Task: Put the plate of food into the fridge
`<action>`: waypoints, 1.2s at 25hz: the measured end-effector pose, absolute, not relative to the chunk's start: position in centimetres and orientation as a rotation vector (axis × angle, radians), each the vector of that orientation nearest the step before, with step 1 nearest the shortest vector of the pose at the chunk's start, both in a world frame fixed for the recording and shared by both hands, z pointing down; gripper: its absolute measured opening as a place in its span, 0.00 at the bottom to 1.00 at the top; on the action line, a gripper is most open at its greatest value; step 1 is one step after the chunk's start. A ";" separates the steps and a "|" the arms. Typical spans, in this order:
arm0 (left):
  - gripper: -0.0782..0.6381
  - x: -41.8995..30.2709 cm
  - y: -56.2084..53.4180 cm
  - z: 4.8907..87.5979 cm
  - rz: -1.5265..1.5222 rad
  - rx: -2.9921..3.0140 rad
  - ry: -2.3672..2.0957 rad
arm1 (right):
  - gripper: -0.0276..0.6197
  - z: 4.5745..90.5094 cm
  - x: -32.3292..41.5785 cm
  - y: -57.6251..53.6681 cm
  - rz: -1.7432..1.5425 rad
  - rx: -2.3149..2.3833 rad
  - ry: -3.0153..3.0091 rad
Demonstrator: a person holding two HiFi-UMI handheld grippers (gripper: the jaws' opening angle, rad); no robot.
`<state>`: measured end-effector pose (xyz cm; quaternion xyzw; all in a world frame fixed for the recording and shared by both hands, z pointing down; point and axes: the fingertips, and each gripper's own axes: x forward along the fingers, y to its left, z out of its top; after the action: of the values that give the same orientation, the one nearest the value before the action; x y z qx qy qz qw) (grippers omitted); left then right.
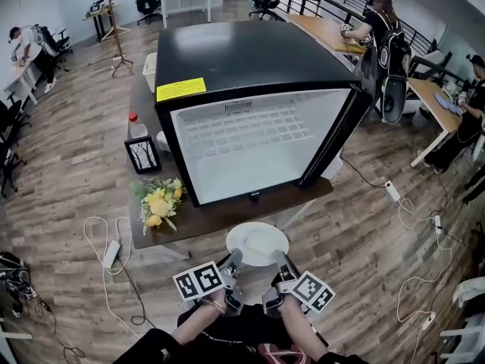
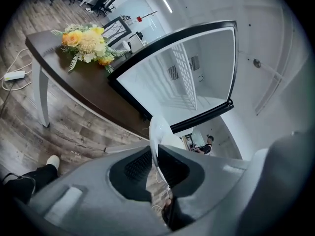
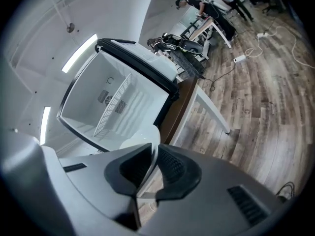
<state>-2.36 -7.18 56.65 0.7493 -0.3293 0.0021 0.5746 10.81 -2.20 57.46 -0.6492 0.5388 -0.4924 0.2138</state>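
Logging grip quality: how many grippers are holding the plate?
2. The left gripper pinches the plate at its near-left rim; the right gripper pinches its near-right rim, in front of the open fridge. No other gripper is in view.

Dark table (image 1: 227, 217) bears the fridge (image 1: 250, 67), flowers (image 1: 159, 201), picture frame (image 1: 142, 155) and bottle (image 1: 136, 126).

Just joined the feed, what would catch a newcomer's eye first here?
The black mini fridge stands open on the dark table, its white inside facing us. Before it, the left gripper and right gripper each pinch the rim of one white plate; yellow flowers sit left of the fridge.
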 end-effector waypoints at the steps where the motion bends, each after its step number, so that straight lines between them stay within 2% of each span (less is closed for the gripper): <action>1: 0.17 -2.4 -7.7 56.6 0.014 1.765 -0.763 | 0.12 57.5 10.7 -2.7 -1.369 -1.799 1.475; 16: 0.18 -0.7 -14.2 56.7 0.037 1.763 -0.712 | 0.12 56.6 12.4 -9.1 -1.289 -1.860 1.448; 30: 0.18 2.4 -18.6 56.2 -0.052 1.696 -0.829 | 0.12 56.1 16.1 -15.4 -1.355 -1.776 1.598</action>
<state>2.44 -18.62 56.23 0.7276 -0.3556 -0.0222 0.5863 16.14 -15.36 56.09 -0.6340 0.5705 -0.4838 0.1962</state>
